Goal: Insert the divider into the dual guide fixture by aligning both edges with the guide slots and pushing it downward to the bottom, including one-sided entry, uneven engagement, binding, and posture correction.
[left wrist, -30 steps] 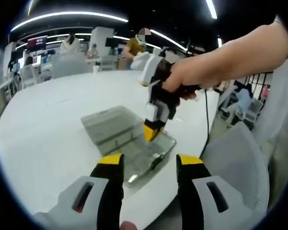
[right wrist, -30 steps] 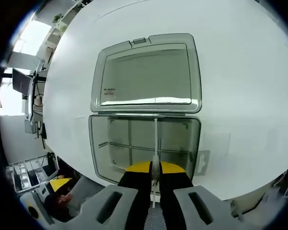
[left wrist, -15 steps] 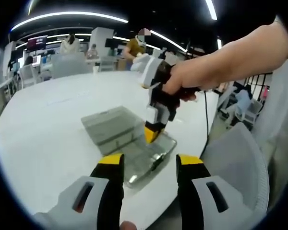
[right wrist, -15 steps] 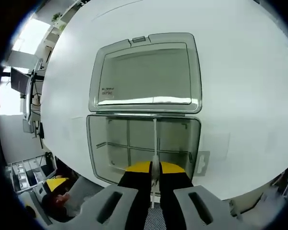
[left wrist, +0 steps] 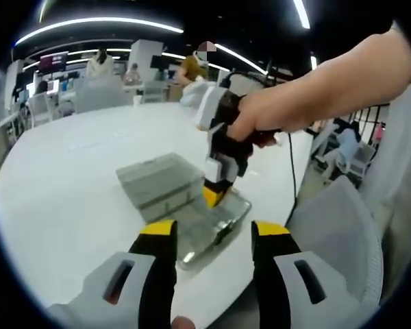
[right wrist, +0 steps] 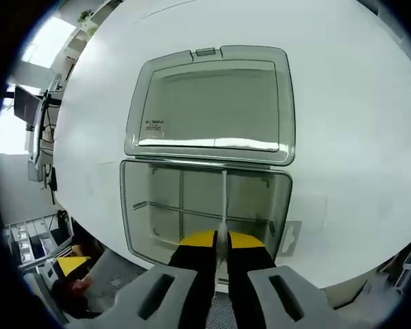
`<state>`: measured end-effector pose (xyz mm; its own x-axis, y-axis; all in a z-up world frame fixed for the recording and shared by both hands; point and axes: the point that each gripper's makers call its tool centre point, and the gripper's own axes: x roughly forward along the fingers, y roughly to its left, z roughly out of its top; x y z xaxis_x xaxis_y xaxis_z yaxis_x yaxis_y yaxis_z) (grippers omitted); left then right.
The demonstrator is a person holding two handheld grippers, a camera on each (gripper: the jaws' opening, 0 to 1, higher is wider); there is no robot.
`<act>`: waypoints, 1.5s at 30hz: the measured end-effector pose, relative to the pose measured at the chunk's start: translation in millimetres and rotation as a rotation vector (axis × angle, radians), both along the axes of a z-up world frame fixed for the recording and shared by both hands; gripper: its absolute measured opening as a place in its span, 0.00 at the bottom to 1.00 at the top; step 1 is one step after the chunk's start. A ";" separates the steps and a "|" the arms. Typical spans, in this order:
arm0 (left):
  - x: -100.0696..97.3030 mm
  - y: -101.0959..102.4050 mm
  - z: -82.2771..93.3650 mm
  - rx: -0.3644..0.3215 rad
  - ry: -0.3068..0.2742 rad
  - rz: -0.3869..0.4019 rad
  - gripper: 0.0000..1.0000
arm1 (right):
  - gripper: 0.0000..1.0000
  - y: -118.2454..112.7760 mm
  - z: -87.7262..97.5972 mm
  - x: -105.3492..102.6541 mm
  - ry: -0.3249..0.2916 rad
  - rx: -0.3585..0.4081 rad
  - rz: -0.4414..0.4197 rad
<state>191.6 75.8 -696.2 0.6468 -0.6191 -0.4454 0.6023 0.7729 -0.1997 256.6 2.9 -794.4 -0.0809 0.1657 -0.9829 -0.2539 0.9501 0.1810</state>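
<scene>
Resting on the round white table (left wrist: 61, 185), the clear plastic compartment box (right wrist: 205, 212) lies with its hinged transparent lid (right wrist: 209, 103) folded flat on the far side, so the interior guide slots stay reachable from above. Left of it, the left gripper (left wrist: 209, 236) hovers at the near table edge, jaws spread and empty, seemingly ready to steady the box. Further right, the right gripper (right wrist: 219, 240) pinches the thin translucent divider (right wrist: 223, 205) between pressed-together jaws, holding it on edge over the box's right half, apparently to line both ends with opposing slots.
</scene>
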 end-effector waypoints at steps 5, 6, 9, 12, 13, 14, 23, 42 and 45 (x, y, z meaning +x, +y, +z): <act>-0.5 -2.1 -0.4 0.002 0.003 -0.003 0.41 | 0.00 0.6 -4.5 0.9 -0.007 -0.012 0.022; -0.4 -2.4 -0.4 0.002 0.002 -0.002 0.41 | 0.00 0.6 -5.1 1.2 -0.007 -0.014 0.025; -0.2 -2.4 -1.1 0.003 0.004 -0.003 0.41 | 0.00 0.6 -6.8 -1.5 -0.012 -0.022 0.038; -0.3 -2.4 -1.2 0.004 0.006 -0.003 0.41 | 0.00 0.5 -6.8 -4.1 -0.017 -0.031 0.053; -0.2 -2.5 -1.0 0.004 0.006 -0.003 0.41 | 0.00 0.9 -7.0 -4.3 -0.017 -0.031 0.052; 0.1 -1.9 -1.5 0.006 0.007 -0.003 0.41 | 0.00 0.5 -7.5 -3.9 -0.017 -0.034 0.054; 0.1 -0.7 -2.8 0.008 0.011 -0.003 0.41 | 0.00 1.2 -12.0 -7.5 -0.033 -0.052 0.078; 0.5 -0.6 -3.6 0.022 0.022 -0.013 0.41 | 0.02 2.3 -10.8 -6.8 -0.041 -0.007 0.100; 0.6 -1.8 -3.9 0.025 0.025 -0.014 0.41 | 0.03 2.9 -10.3 -6.1 -0.049 0.039 0.111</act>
